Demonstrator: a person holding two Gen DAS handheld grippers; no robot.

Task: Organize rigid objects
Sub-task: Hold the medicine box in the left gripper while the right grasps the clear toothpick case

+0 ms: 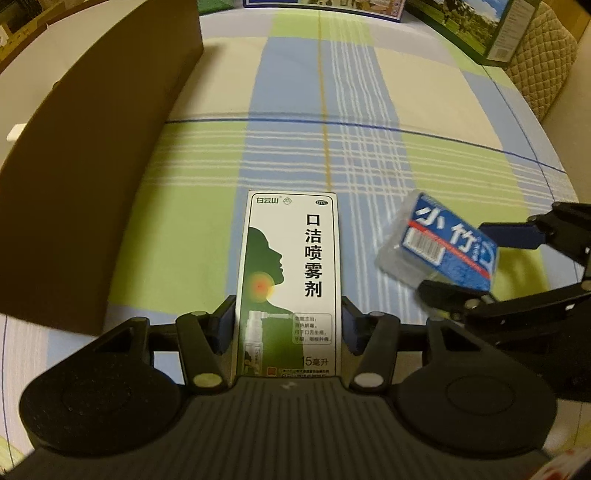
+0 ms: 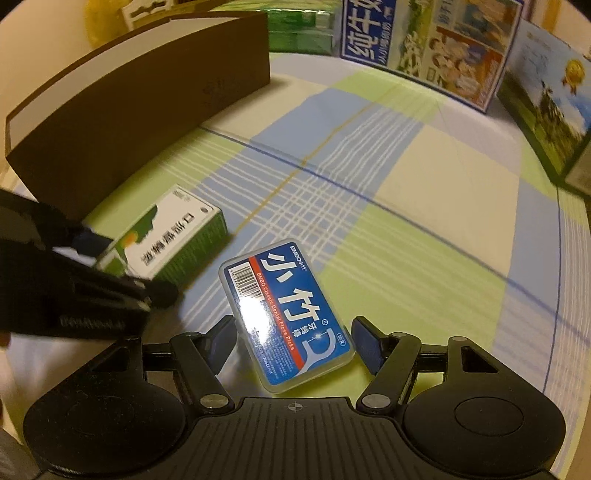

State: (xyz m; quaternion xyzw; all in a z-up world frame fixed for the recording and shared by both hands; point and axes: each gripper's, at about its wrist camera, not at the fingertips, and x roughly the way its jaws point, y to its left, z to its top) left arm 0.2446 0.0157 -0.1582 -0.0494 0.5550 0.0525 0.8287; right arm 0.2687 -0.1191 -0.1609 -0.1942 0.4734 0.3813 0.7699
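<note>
A white and green mouth-spray box (image 1: pixel 291 266) lies flat on the checked tablecloth (image 1: pixel 332 129), its near end between the fingers of my left gripper (image 1: pixel 288 325). Both blue pads touch its long sides, so the gripper is shut on it. A clear case of dental floss picks with a blue label (image 2: pixel 284 314) sits askew between the pads of my right gripper (image 2: pixel 295 343), which is shut on it. In the left wrist view that floss case (image 1: pixel 443 243) and the right gripper (image 1: pixel 476 264) are just right of the spray box. The right wrist view shows the spray box (image 2: pixel 173 236) and the left gripper (image 2: pixel 125 266) at the left.
A long dark brown box (image 1: pixel 92 166) (image 2: pixel 147 103) stands along the left side, close to the spray box. Printed milk cartons (image 2: pixel 424 48) and green boxes (image 2: pixel 299 29) line the back and right edge of the table. A quilted chair back (image 1: pixel 543 55) stands beyond the right edge.
</note>
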